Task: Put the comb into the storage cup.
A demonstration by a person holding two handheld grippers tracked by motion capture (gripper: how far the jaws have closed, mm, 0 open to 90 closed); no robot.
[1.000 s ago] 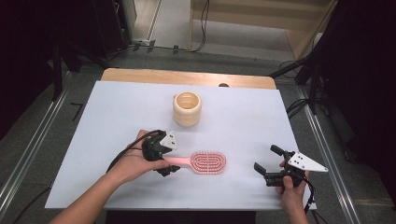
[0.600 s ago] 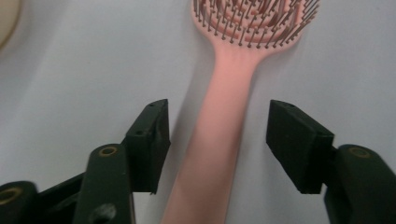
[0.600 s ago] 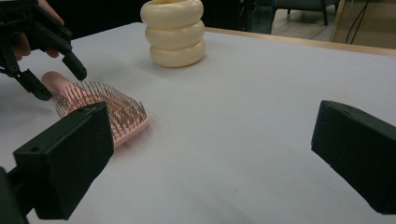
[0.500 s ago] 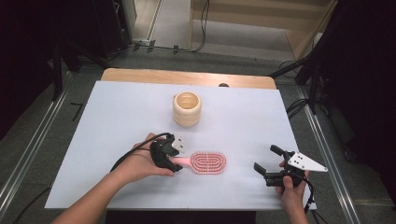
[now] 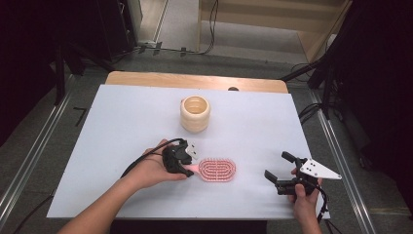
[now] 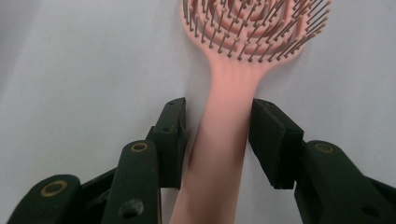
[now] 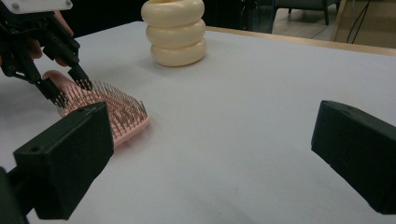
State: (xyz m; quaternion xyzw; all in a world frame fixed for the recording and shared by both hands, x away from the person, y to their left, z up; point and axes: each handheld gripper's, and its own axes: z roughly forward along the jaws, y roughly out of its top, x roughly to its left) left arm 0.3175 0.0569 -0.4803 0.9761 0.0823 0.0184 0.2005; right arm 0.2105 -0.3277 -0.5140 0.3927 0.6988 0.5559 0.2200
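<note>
A pink hairbrush [image 5: 217, 169] lies bristles up at lower centre of the white tabletop [image 5: 122, 117]. The left tongs [image 5: 189, 165] have just been closing around its handle, pads beside it, not visibly pressing. The right tongs [image 5: 276, 170], lower right, stand wide and hold nothing.

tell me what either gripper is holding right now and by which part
The left gripper has just been closing around the handle of the pink plastic bristle hairbrush; whether its pads press yet cannot be told. The right gripper is open and holds nothing.
</note>
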